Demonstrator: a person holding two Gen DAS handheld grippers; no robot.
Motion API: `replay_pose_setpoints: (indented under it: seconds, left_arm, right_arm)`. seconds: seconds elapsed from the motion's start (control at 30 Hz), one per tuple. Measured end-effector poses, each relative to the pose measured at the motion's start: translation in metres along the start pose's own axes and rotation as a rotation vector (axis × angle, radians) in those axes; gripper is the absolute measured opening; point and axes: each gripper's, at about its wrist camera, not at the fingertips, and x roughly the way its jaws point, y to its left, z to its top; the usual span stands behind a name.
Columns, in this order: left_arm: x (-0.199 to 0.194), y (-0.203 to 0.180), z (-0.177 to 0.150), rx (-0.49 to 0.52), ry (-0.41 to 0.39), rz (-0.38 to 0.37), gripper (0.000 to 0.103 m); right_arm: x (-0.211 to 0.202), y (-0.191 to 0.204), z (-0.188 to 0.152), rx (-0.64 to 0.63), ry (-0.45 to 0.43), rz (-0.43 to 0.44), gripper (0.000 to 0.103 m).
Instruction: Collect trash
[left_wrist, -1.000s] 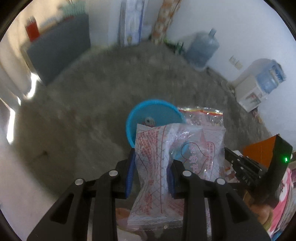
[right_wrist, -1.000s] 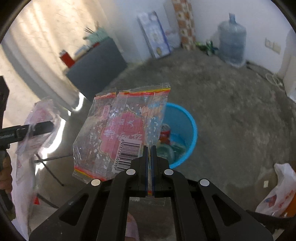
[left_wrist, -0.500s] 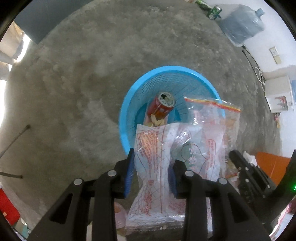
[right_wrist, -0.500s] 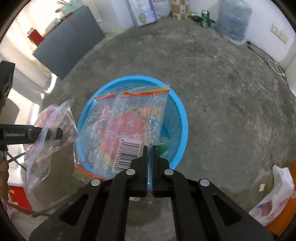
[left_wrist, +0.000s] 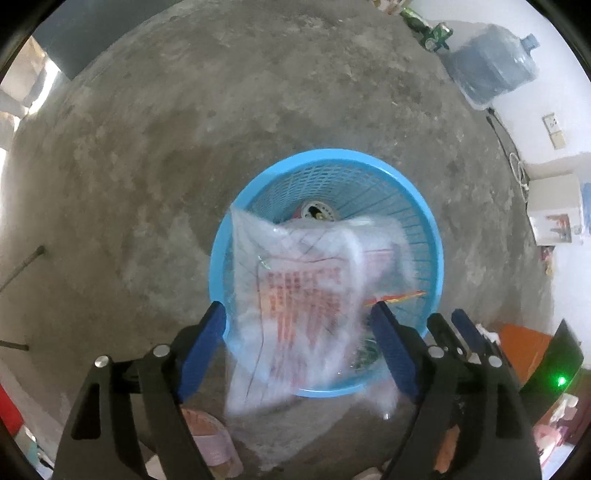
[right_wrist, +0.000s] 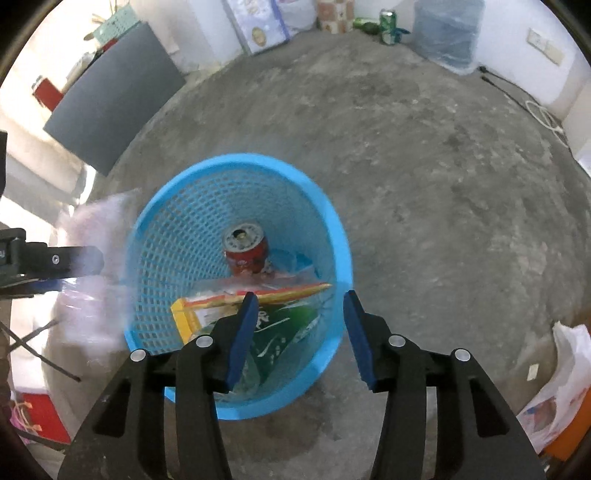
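Observation:
A blue mesh basket (left_wrist: 325, 157) stands on the concrete floor right under both grippers. My left gripper (left_wrist: 297, 308) hangs over its near rim with jaws opening wide. A clear wrapper with red print (left_wrist: 303, 291) is between them, blurred and loose, with no pad touching it. In the right wrist view my right gripper (right_wrist: 300, 295) is also opening, with nothing between its fingers. Below it a clear zip bag with a red-yellow edge (right_wrist: 258, 295) lies in the basket (right_wrist: 240, 160), on a green wrapper (right_wrist: 284, 325) and beside a red can (right_wrist: 245, 251).
A big water jug (left_wrist: 491, 70) and a white dispenser (left_wrist: 554, 210) stand by the far right wall. A white plastic bag (right_wrist: 561, 380) lies at the right. A dark board (right_wrist: 110, 110) leans at the back left. A pink slipper (left_wrist: 210, 435) is near my left gripper.
Both grippers came down over the basket and opened. The zip bag left the right jaws and now lies in the basket. The red-print wrapper has come loose from the left jaws.

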Motion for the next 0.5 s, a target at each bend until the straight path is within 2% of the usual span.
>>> replay_pose_setpoints:
  seconds: [0.13, 0.3, 0.5]
  left_arm:
    - [-0.012, -0.004, -0.002, -0.012, -0.020, -0.046, 0.081]
    - [-0.044, -0.014, -0.011, 0.017, -0.068, -0.095, 0.083]
    - [-0.113, -0.015, -0.044, 0.071, -0.136, -0.196, 0.083]
  right_arm:
    - [-0.018, -0.017, 0.002, 0.065, -0.054, 0.006, 0.047]
    - [-0.050, -0.032, -0.004, 0.133, -0.114, 0.029, 0.047]
    - [-0.100, -0.037, -0.026, 0.195, -0.204, 0.077, 0.056]
